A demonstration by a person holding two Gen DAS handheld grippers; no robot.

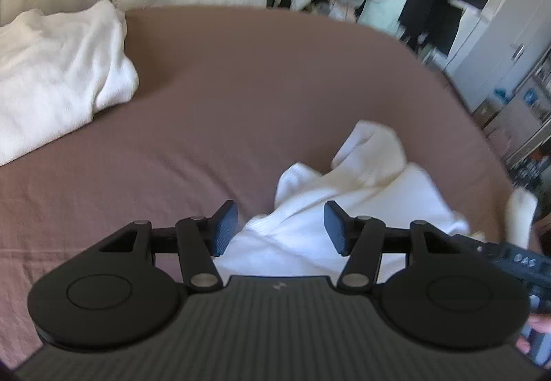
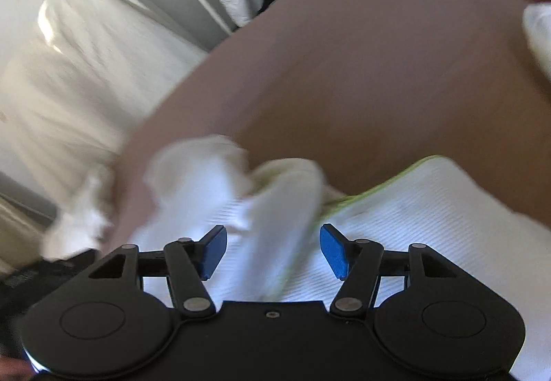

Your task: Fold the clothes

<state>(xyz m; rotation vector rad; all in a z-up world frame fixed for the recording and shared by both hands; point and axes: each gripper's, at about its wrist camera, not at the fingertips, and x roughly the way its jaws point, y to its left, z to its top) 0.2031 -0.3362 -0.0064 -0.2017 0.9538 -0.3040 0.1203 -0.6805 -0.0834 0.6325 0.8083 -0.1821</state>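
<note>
The rumpled white garment [image 1: 365,188] is seen low in both frames, just beyond both tongs [image 1: 280,229] [image 2: 273,252], each spread apart and empty.

Soft daylight, moderately bright, heavy motion blur in right wrist view, white garment [image 2: 241,195] smeared, glare on curtain [image 2: 62,33], fisheye bending at edges

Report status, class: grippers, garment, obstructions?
Left gripper open, right gripper open. White garment rumpled on bed, ungripped. Nothing blocking.
</note>
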